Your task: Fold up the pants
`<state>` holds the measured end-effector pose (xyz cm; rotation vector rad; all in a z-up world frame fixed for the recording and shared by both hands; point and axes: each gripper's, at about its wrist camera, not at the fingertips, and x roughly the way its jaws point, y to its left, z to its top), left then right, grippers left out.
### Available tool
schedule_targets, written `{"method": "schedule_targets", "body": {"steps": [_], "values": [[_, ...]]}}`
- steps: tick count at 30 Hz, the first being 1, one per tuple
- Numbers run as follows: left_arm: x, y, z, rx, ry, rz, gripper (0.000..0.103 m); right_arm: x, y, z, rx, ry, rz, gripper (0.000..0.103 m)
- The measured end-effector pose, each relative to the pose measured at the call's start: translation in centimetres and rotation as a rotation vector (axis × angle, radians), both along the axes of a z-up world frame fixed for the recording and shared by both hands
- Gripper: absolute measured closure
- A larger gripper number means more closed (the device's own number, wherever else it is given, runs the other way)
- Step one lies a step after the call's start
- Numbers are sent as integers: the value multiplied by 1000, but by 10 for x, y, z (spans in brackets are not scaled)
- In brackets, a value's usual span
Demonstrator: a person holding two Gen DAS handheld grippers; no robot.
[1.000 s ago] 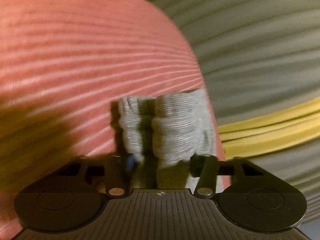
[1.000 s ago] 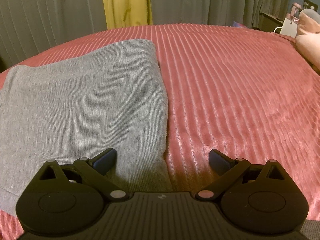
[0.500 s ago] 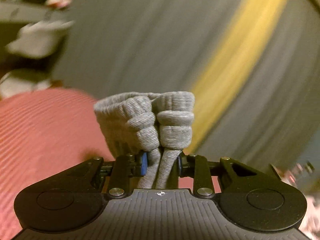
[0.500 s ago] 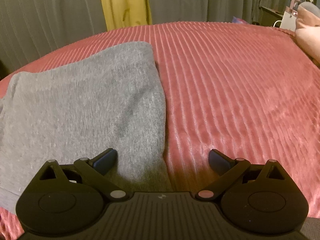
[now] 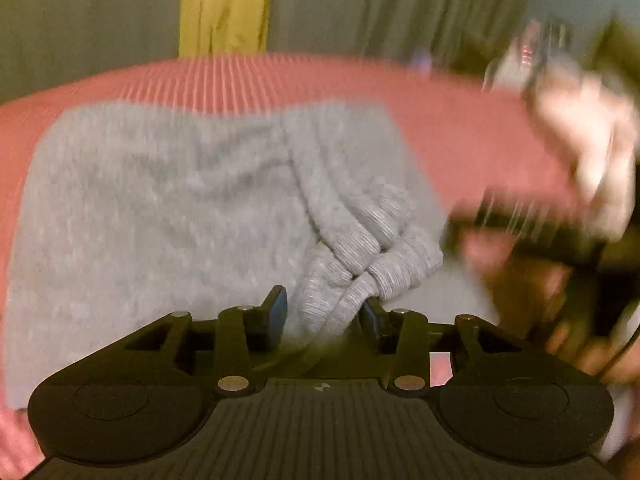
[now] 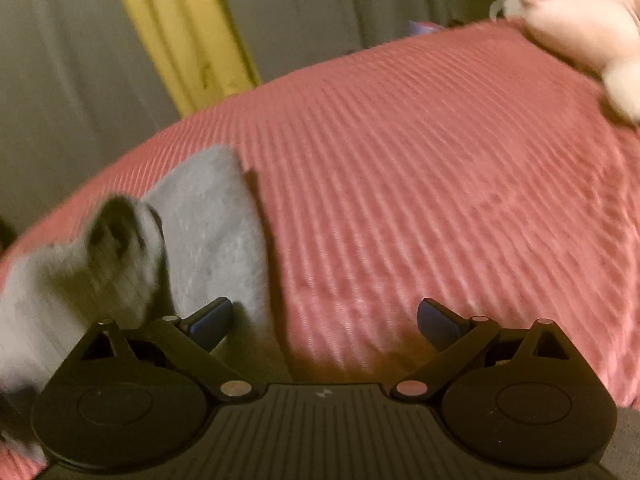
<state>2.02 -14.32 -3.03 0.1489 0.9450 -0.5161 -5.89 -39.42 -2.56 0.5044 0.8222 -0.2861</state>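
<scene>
Now the left gripper (image 5: 324, 312) has its two blue-padded fingers (image 5: 277, 309) a little apart with a bunched, ribbed fold of the grey pants (image 5: 168, 216) running down between them; the cloth touches the right-hand pad, while a small gap shows at the other, so whether the grip is firm cannot be told through the blur. Beyond that bunch the garment lies spread flat over the red ribbed bedspread (image 5: 460, 132), its far edge short of the bed's far border and its right edge running back toward the right gripper, seen blurred at the frame's right. From the right wrist view, the right gripper (image 6: 325, 320) stands wide apart and holds nothing: its left pad sits over the pants' (image 6: 208, 216) near right corner, its right pad over bare bedspread (image 6: 440, 184). A raised, blurred lump of cloth stands at the left of that view. Right of the garment's edge the cover stretches open to a pale, blurred shape (image 6: 580, 28) at the far corner. Grey curtains (image 6: 72, 64) with a yellow strip (image 6: 188, 36) hang behind the bed.
</scene>
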Motion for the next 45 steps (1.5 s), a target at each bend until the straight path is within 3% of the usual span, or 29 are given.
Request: {"method": "schedule_targets", "body": {"steps": [2, 3, 6, 8, 9, 11, 13, 17, 19, 23, 28, 33, 37, 40, 42, 45], "values": [[-14, 6, 9, -7, -41, -49, 21, -5, -6, -1, 32, -12, -19, 4], [-21, 12, 18, -52, -30, -49, 15, -5, -8, -2, 48, -15, -13, 4], [-26, 53, 42, -261, 71, 5, 11, -2, -5, 0, 44, -15, 32, 4], [-23, 89, 53, -358, 70, 95, 9, 1, 7, 5, 17, -26, 81, 4], [-24, 100, 58, -371, 49, 147, 9, -1, 12, 10, 5, -45, 104, 4], [-21, 132, 66, -347, -16, 303, 8, -5, 22, 20, 11, -88, 146, 4], [-16, 156, 68, -297, -53, 432, 8, -8, 27, 26, 79, -129, 194, 4], [-4, 181, 54, -143, -11, 590, 8, -3, 23, 20, 230, -117, 188, 4], [-5, 184, 44, -124, -17, 607, 8, -5, 21, 23, 233, -99, 156, 5], [6, 189, 32, -168, 89, 641, 8, -2, 23, 37, 252, -158, 195, 5], [15, 192, 21, -174, 128, 668, 8, 23, 24, -1, 406, -36, 213, 4], [9, 214, 21, -225, 167, 709, 8, 32, 40, -1, 388, -37, 295, 5], [9, 218, 18, -220, 185, 725, 8, 29, 62, 1, 251, -35, 362, 27], [9, 215, 18, -201, 172, 720, 8, 26, 65, 4, 230, -52, 381, 34], [9, 213, 19, -188, 163, 716, 8, 25, 62, 5, 249, -49, 381, 34], [9, 212, 18, -175, 160, 712, 8, 32, 62, -2, 280, -16, 377, 26]]}}
